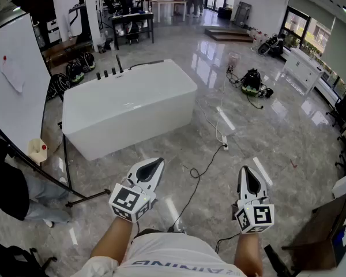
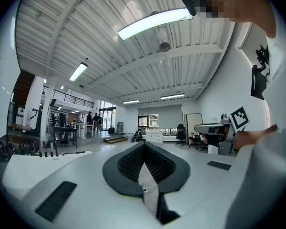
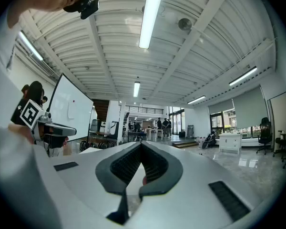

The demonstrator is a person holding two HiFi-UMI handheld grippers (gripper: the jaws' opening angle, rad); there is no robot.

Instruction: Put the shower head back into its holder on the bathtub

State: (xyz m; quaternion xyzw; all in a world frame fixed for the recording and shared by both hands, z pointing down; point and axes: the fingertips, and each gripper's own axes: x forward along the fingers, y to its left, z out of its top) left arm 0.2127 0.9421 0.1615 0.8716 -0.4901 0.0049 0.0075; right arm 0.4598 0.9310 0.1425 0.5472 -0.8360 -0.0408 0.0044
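Note:
The white bathtub [image 1: 132,105] stands on the glossy floor a few steps ahead and to the left. Several black fittings [image 1: 108,72] stick up at its far left corner. A thin black piece [image 1: 144,64], which looks like the shower head with its hose, lies along the far rim. My left gripper [image 1: 157,164] and right gripper [image 1: 246,171] are held level at the bottom of the head view, far short of the tub. Both are shut with nothing between the jaws. The left gripper view shows its closed tips [image 2: 144,144] and the tub's fittings [image 2: 44,152] at far left.
A whiteboard on a stand [image 1: 17,79] is at the left, with a person's legs [image 1: 40,198] beneath it. A black cable [image 1: 203,167] and a power strip [image 1: 225,139] lie on the floor between me and the tub. Bags [image 1: 251,82] lie beyond; a cardboard box [image 1: 326,232] is at bottom right.

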